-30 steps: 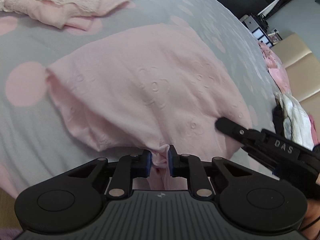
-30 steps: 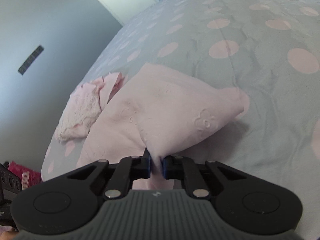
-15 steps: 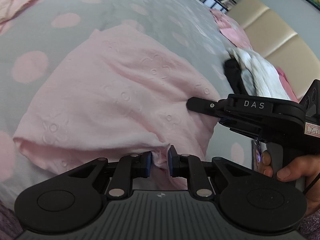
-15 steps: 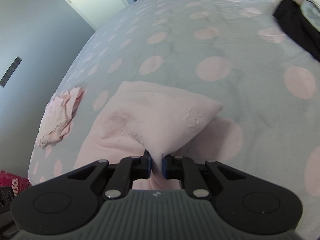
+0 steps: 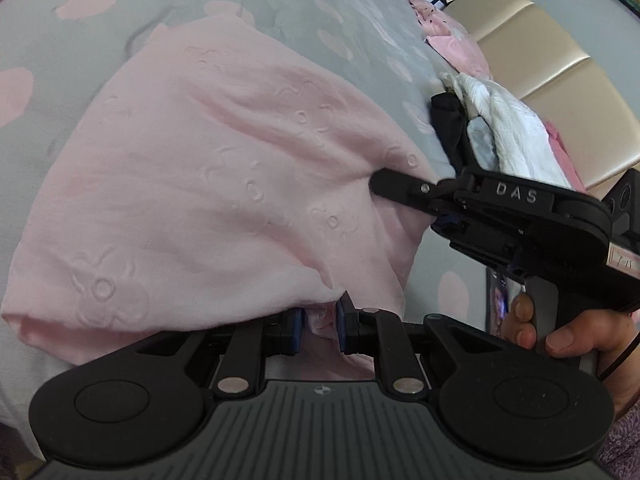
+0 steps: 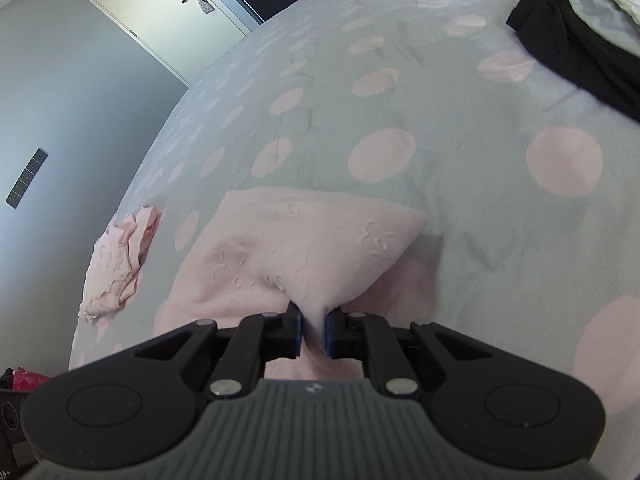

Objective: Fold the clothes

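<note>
Left gripper [image 5: 319, 326] was clamped on a gathered edge of the pink garment [image 5: 224, 184]; right gripper [image 6: 313, 332] pinched a neighbouring corner — 2 holds, likely to keep that edge taut for a fold. Garment lay on the dotted bedspread [image 6: 460, 128], its long axis running away from the grippers — free end pointing across the bed.

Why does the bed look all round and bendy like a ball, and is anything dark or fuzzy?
Left wrist view: the fisheye lens curves the dotted bedsheet; the pink garment is sharp and evenly lit, without glare. Right wrist view: same bulge, the door leans, a soft shadow lies beside the garment, and the black clothing near the edge looks smeared.
</note>
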